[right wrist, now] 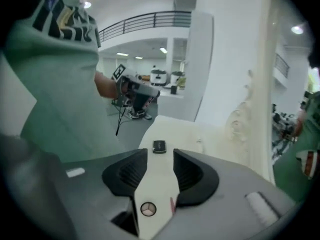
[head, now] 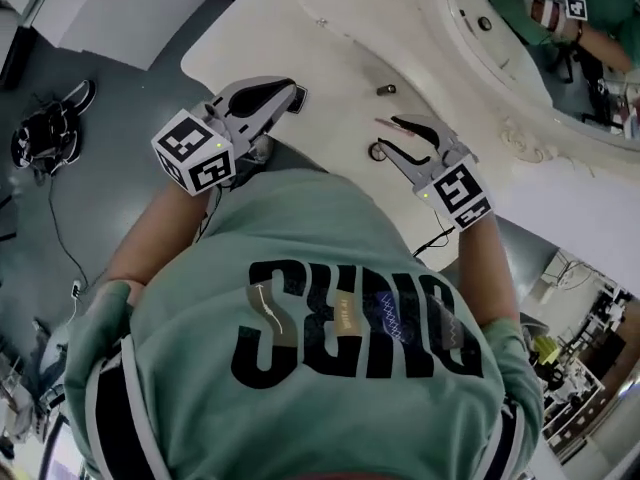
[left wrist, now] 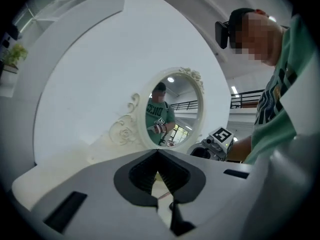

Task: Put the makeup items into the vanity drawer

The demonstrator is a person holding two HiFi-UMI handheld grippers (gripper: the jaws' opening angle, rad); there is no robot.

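Note:
My right gripper hovers open over the white vanity top, with nothing pressed between its pads. A small round piece with a three-spoke mark lies low between its jaws, beside a thin pink item. A small dark flat case rests on the vanity top just beyond the fingertips. My left gripper is shut and empty, held at the vanity's left front and pointing toward the oval mirror. No drawer shows in any view.
The ornate white mirror frame runs along the back of the vanity. Grey floor lies to the left, with cables and dark shoes. The person's green shirt hides the vanity's front edge.

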